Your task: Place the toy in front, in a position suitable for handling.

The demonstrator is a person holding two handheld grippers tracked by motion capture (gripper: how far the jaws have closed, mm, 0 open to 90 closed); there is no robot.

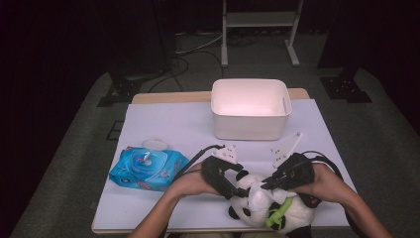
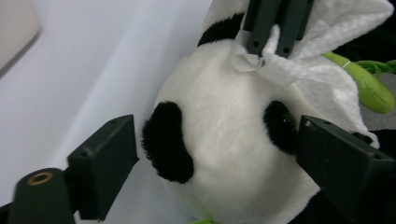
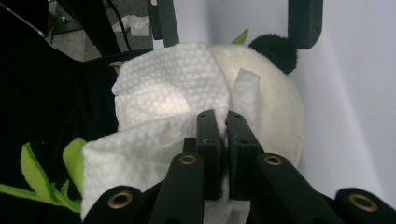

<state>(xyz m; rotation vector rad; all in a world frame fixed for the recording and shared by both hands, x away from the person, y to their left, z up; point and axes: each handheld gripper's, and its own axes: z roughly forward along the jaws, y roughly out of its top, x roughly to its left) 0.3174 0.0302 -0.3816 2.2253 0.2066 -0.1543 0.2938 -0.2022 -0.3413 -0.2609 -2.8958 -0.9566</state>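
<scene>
White wipe (image 3: 163,107) pinched in right tool (image 3: 223,122), on panda head (image 3: 275,107).

Your left gripper (image 1: 238,192) stands with jaws spread wide, apparently not pressing anything, while your right gripper (image 1: 264,186) has its jaws pinched together, both forearms reaching in low, hands close together.

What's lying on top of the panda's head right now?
A white wipe lies over the panda, pinched in the right claw. The part of the head beneath it is hidden.
</scene>
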